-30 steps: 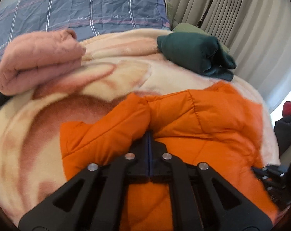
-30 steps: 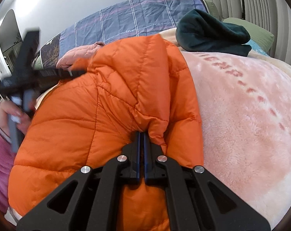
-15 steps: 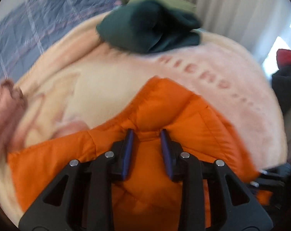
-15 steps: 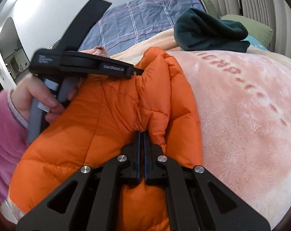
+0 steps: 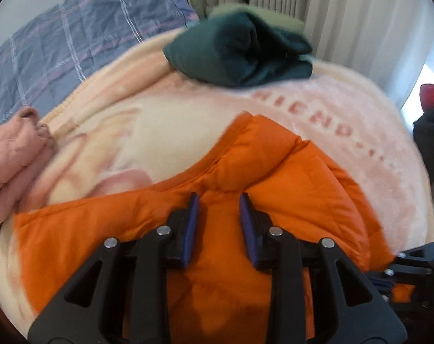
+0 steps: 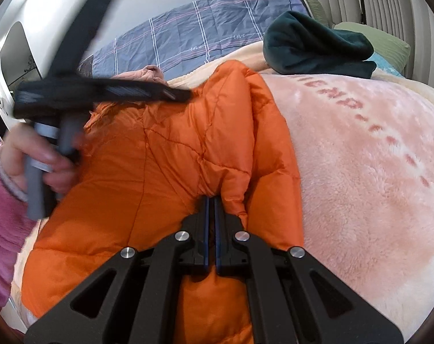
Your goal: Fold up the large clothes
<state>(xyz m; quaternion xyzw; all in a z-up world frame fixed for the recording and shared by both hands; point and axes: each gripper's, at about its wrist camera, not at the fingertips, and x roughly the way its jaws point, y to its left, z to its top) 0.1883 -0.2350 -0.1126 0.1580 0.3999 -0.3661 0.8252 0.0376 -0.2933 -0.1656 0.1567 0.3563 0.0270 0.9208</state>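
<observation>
An orange puffer jacket (image 5: 274,183) lies on a pink and cream fleece blanket (image 5: 148,132). My left gripper (image 5: 219,200) is open just above the jacket, with nothing between its fingers. In the right wrist view the jacket (image 6: 165,160) fills the middle, one side folded over the other. My right gripper (image 6: 211,200) is shut on a fold of the jacket near its right edge. The left gripper (image 6: 107,94) shows there too, blurred, held in a hand above the jacket's far left part.
A folded dark green garment (image 5: 239,54) lies at the far end of the blanket, also in the right wrist view (image 6: 317,48). A folded pink garment (image 5: 13,154) lies at the left. A blue plaid duvet (image 5: 73,48) lies behind. Curtains (image 5: 346,14) hang at the right.
My left gripper has let go of the jacket, opened, and swung to the right. My right gripper has stayed shut on the jacket fold.
</observation>
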